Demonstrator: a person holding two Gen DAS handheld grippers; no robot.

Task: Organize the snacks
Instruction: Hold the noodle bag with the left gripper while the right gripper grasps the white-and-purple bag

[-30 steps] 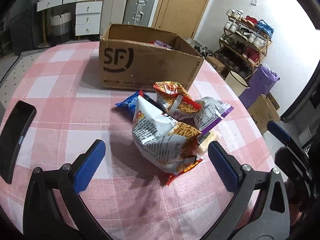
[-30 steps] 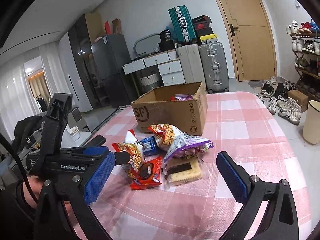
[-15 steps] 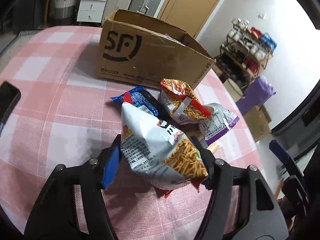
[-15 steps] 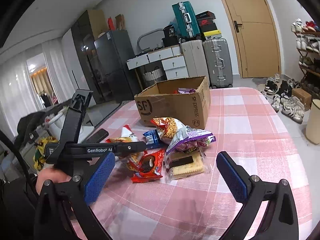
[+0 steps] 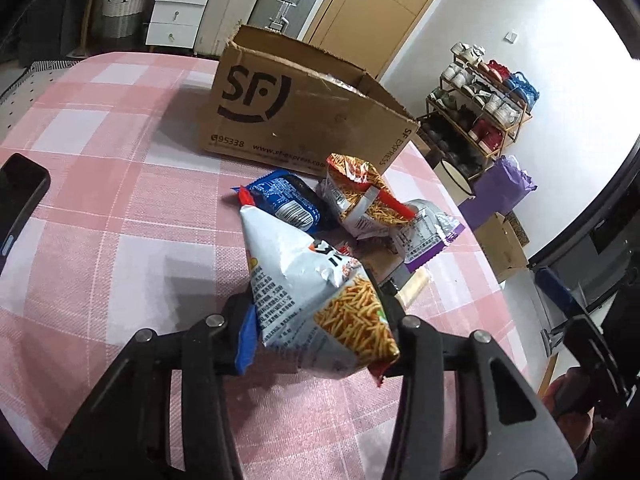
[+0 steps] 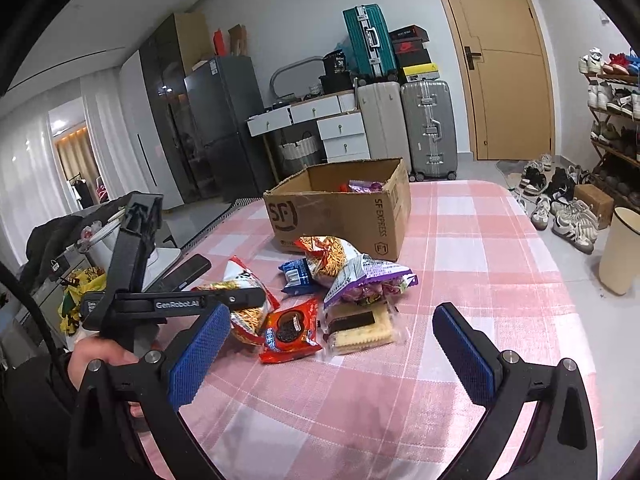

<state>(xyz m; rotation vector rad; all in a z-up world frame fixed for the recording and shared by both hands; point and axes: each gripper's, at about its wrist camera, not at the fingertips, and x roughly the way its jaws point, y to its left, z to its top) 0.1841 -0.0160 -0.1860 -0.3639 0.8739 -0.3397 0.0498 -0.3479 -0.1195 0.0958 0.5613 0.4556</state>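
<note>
The left gripper [image 5: 320, 320] has its 2 jaws closed on a silver crinkled noodle-snack bag [image 5: 316, 292], held just above the pink-and-white checked tablecloth [image 5: 120, 240]; the right gripper [image 6: 328, 356] hangs with its blue-padded jaws spread wide, gripping nothing. Beyond the held bag lie a blue cookie packet [image 5: 286, 202], a second orange-and-silver noodle bag [image 5: 360, 198] and a purple-edged silver packet [image 5: 430, 232], clustered near the open brown cardboard SF box [image 5: 296, 120]; a red cookie packet [image 6: 290, 330] and a clear cracker packet [image 6: 360, 328] lie nearest the right gripper.
</note>
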